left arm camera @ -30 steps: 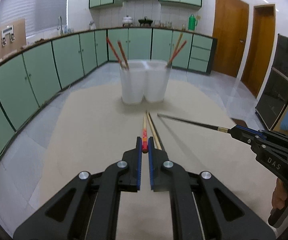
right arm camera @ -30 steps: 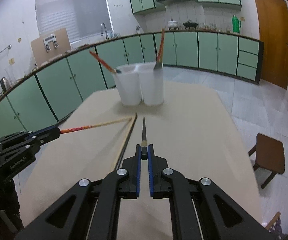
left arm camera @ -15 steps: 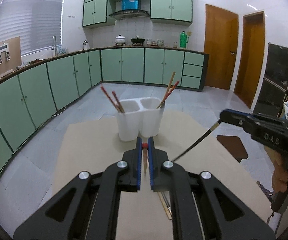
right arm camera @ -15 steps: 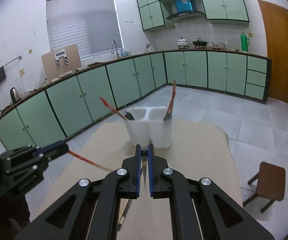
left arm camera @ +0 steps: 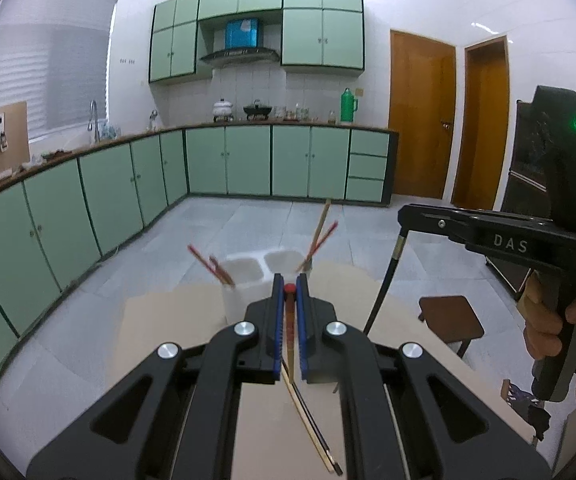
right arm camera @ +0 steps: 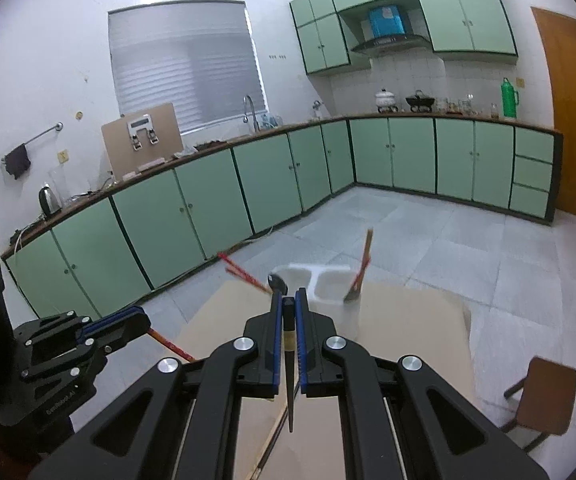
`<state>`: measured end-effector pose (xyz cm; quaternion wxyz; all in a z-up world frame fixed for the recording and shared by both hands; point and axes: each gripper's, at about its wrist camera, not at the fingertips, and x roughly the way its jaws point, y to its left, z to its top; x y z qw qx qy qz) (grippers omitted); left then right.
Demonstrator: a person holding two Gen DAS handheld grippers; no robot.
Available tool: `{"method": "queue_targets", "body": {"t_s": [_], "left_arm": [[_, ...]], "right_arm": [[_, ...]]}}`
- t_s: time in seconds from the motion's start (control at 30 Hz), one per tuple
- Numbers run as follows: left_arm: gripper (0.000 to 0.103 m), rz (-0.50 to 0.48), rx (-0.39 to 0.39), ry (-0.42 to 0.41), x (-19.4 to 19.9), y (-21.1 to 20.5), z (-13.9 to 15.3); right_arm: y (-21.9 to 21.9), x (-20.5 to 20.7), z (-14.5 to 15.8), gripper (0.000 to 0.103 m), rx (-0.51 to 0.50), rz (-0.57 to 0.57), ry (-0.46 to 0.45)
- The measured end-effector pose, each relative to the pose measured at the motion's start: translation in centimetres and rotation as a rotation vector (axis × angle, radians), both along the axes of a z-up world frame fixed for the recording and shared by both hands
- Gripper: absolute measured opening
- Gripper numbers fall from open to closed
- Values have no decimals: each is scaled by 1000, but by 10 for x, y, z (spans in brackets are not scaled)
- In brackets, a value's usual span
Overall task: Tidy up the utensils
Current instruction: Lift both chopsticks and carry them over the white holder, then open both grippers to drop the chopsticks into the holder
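Red-tipped wood, a chopstick sits pinched between the closed jaws of my left gripper, hanging point-down just in front of the white two-cup holder. My right gripper is clamped on a black chopstick, also near the holder, to its right. Two more chopsticks lie on the beige table, nearer me than the holder.
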<state>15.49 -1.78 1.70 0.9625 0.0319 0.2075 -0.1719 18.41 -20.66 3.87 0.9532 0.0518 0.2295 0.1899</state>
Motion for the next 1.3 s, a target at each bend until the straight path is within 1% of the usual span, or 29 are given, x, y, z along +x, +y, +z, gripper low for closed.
{"method": "queue_targets", "body": {"t_s": [0.13,0.3,0.43,0.53,0.63,0.7,0.73,0.87,1.03,1.3], "left_arm": [[5,4,14,-70,15,-6,21],[5,24,-6,-153,46,-10,54],[5,36,-13,-189,73,-15,71],[5,34,-12,-182,96,-21,72],[5,47,6,-179,119,-27,64],[5,50,12,-167,132,-30,56],[5,53,12,-155,140,-31,50],[5,61,14,-109,163,-34,25],[5,70,1,-47,182,-26,-2],[6,79,9,37,204,-13,-28]], "right_arm": [[4,13,26,6,-22,-1,-66],[7,35,57,6,-42,-33,-149],[7,63,78,6,-45,-67,-201],[8,86,82,6,-46,-92,-208],[9,110,76,6,-56,-117,-204],[8,125,67,6,-60,-126,-184],[8,134,59,6,-63,-132,-170],[10,151,37,6,-74,-138,-136],[11,164,9,6,-84,-133,-83],[13,171,-25,6,-108,-126,2]]}}
